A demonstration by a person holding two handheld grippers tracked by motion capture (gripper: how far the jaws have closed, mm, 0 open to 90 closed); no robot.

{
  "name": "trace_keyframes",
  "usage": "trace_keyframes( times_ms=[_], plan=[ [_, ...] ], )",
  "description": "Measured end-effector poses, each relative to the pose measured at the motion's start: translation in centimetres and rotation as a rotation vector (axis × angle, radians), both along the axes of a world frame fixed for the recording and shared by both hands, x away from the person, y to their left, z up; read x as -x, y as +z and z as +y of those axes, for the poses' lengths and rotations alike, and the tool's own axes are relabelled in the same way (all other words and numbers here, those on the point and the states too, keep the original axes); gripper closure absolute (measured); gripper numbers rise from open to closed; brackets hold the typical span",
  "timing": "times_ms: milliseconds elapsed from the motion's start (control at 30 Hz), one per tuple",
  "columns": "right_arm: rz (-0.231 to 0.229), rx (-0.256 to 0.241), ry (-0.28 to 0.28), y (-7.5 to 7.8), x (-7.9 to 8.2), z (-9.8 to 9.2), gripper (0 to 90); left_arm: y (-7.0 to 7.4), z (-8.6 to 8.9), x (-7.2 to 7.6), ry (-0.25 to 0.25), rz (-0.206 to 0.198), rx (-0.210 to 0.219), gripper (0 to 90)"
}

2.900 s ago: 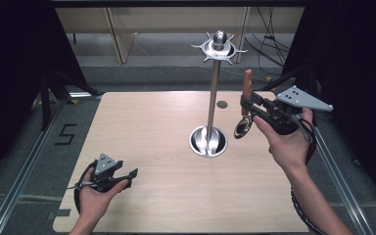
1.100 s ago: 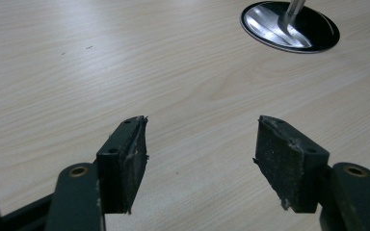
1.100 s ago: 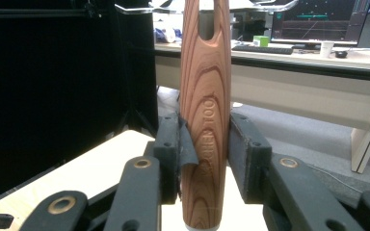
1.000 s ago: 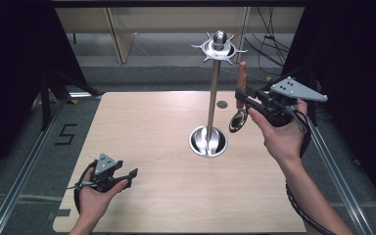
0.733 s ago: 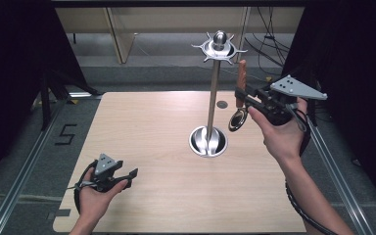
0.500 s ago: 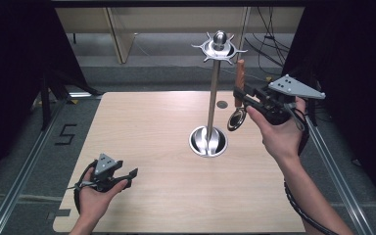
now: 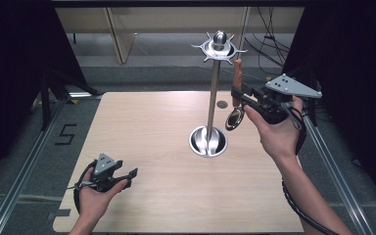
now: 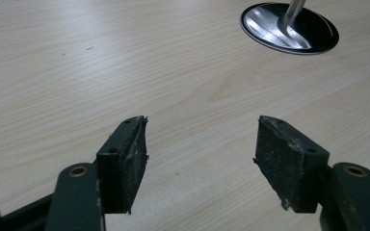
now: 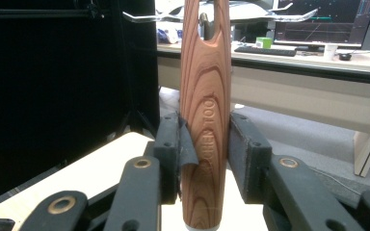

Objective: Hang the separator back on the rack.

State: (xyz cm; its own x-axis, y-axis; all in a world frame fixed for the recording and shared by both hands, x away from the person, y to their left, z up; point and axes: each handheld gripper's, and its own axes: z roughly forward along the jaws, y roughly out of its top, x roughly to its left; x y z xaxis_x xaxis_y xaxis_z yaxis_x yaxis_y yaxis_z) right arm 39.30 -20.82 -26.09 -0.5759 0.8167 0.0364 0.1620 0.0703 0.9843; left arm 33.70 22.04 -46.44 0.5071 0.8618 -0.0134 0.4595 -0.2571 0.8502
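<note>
A steel utensil stand (image 7: pixel 209 142) with a round base, thin pole and hooked crown (image 7: pixel 219 48) stands mid-table. My right gripper (image 7: pixel 239 94) is shut on a ladle's wooden handle (image 7: pixel 237 78), held upright just right of the pole, its metal bowl (image 7: pixel 234 119) hanging below. In the right gripper view the wooden handle (image 9: pixel 205 120) stands clamped between both pads, its slotted top close to a hook of the crown (image 9: pixel 144 18). My left gripper (image 7: pixel 126 175) rests open low at the table's front left; the left gripper view has its pads (image 8: pixel 125 161) apart over bare wood, the stand's base (image 8: pixel 289 34) ahead.
The light wooden table (image 7: pixel 152 127) has a small round hole (image 7: pixel 222 104) behind the stand. Metal rails (image 7: pixel 24 171) run along both sides. Beyond the far edge stand furniture panels (image 7: pixel 122 34) and cables; dark curtains flank the table.
My right gripper has carried the ladle up and leftward, closer to the stand's crown. The left gripper has stayed put.
</note>
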Motion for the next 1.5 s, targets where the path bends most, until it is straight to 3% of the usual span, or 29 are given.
trace_keyframes(
  times_ms=[100,133,500,567,667,767,1500],
  plan=[
    [-0.006,0.002,0.001,0.0,0.0,0.1,68.3,0.0,0.1,-0.1,-0.017,-0.007,-0.003,34.8],
    [0.002,-0.003,0.003,0.0,0.0,0.1,68.3,0.0,0.0,0.0,0.002,0.002,0.012,34.7],
    [0.000,0.007,-0.002,0.1,-0.2,0.3,68.3,0.0,0.0,0.0,0.003,0.001,0.015,34.8],
    [-0.009,0.013,0.002,0.1,-0.3,0.3,68.3,0.0,0.1,-0.1,-0.015,-0.009,0.000,34.8],
    [0.011,-0.001,-0.003,0.2,-0.3,0.5,68.3,0.0,0.1,-0.1,-0.012,-0.009,0.006,34.8],
    [-0.004,0.005,-0.001,0.1,-0.4,0.5,68.3,0.0,0.2,-0.1,-0.016,-0.011,-0.001,34.8],
    [0.017,0.008,-0.009,0.0,-1.1,0.8,68.3,0.0,0.1,0.0,0.001,-0.002,0.017,34.7]
  ],
)
